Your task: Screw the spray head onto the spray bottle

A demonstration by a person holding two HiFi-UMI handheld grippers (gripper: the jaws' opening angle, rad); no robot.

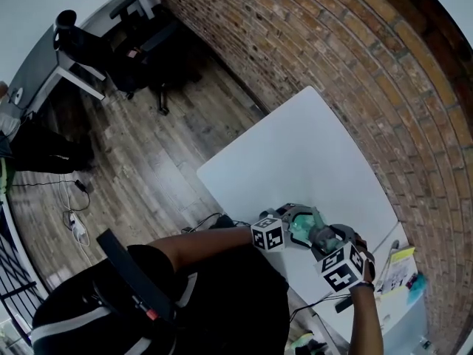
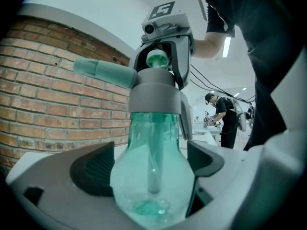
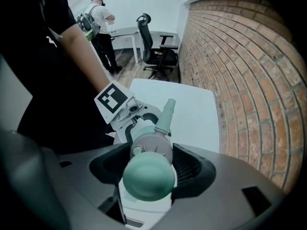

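Note:
A clear green spray bottle point(image 2: 152, 174) stands upright between the pads of my left gripper point(image 2: 151, 163), which is shut on its round body. A grey spray head point(image 2: 153, 94) sits on the bottle's neck, its green nozzle point(image 2: 103, 71) pointing left. My right gripper point(image 3: 149, 163) comes down from above and is shut on that spray head point(image 3: 152, 146), with the green pump knob point(image 3: 147, 177) between its jaws. In the head view both grippers meet over the near edge of the white table point(image 1: 295, 154), with the bottle point(image 1: 303, 228) between them.
A brick wall point(image 1: 355, 58) runs along the table's far side. Small yellow and teal items point(image 1: 403, 272) lie at the table's right end. An office chair point(image 3: 156, 44) and a desk point(image 1: 33, 72) stand across the wooden floor, where another person point(image 3: 100, 20) works.

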